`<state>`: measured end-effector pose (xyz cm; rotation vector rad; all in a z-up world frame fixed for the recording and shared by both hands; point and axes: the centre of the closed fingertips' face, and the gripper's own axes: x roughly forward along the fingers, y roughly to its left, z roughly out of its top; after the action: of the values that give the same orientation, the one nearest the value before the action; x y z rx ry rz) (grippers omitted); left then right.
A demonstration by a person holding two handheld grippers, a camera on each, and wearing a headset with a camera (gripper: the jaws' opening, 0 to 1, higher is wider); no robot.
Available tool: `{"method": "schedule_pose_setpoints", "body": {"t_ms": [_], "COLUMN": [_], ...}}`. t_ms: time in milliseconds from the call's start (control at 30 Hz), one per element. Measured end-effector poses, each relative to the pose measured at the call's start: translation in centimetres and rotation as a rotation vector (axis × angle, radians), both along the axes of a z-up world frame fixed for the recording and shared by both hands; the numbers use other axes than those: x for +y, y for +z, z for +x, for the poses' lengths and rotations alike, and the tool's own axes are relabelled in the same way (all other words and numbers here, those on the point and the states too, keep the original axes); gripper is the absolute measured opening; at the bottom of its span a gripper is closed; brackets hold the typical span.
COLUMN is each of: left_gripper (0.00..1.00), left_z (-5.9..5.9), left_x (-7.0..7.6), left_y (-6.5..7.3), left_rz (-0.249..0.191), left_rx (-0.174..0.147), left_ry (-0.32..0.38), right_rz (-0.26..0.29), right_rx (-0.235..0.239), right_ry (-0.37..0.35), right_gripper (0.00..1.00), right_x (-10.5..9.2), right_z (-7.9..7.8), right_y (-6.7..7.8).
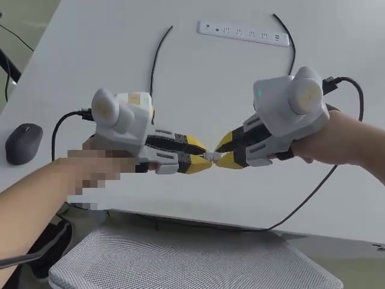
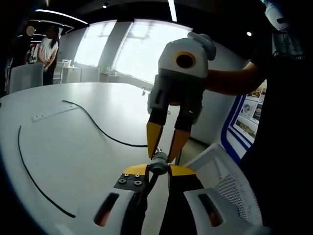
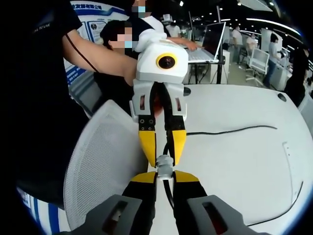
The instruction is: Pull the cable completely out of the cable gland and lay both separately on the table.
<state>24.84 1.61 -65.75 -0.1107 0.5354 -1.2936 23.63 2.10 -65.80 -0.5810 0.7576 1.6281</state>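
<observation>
The cable gland [image 1: 211,156], a small pale fitting, is held in the air between the two gripper tips, above the near edge of the worktop [image 1: 108,42] and over a grey mesh chair [image 1: 192,262]. The black cable [image 3: 169,188] is in the gland. In the right gripper view it runs from the fitting back between that gripper's own jaws, and in the left gripper view a black strand likewise leads back between the left jaws.

The left gripper [image 1: 206,157] comes in from the left and the right gripper [image 1: 219,154] from the right. They meet nose to nose, and each has its yellow-tipped jaws drawn narrow onto the fitting from opposite ends. Whether either pinches the cable rather than the gland body cannot be told.

On the worktop, well apart from the grippers, lie a white power strip [image 1: 243,33] at the far side, a thin loose black lead [image 1: 157,54] beside it, and a dark mouse [image 1: 24,143] at the left.
</observation>
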Motion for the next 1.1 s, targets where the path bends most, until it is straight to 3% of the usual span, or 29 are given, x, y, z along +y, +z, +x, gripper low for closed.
{"method": "schedule_pose_setpoints", "body": {"t_ms": [333, 567, 733, 800, 900, 1000, 1100], "left_gripper": [0.14, 0.14, 0.14, 0.14, 0.14, 0.14, 0.14], "left_z": [0.7, 1.0, 1.3, 1.5, 1.9, 2.3, 2.6], "left_x": [0.1, -0.1, -0.3, -0.4, -0.5, -0.5, -0.5], "left_y": [0.4, 0.7, 0.9, 0.9, 1.1, 1.4, 1.8], "left_rz": [0.018, 0.026, 0.031, 0.032, 0.033, 0.027, 0.019], "left_rx": [-0.014, -0.034, -0.055, -0.056, -0.068, -0.075, -0.084], "left_ry": [0.023, 0.01, -0.002, -0.004, -0.007, -0.006, -0.002], "right_rz": [0.049, 0.085, 0.116, 0.14, 0.206, 0.279, 0.307], "right_rx": [-0.015, 0.044, 0.147, 0.218, 0.373, 0.472, 0.512], "right_ry": [-0.022, -0.089, -0.167, -0.211, -0.289, -0.35, -0.372], "right_gripper": [0.08, 0.1, 0.15, 0.15, 0.18, 0.18, 0.22], "right_x": [0.1, 0.1, -0.5, -0.9, -1.2, -1.2, -1.5], "right_z": [0.8, 1.4, 2.2, 2.7, 3.2, 3.9, 4.3], "right_y": [0.3, 1.0, 1.4, 1.5, 2.1, 2.9, 3.0]}}
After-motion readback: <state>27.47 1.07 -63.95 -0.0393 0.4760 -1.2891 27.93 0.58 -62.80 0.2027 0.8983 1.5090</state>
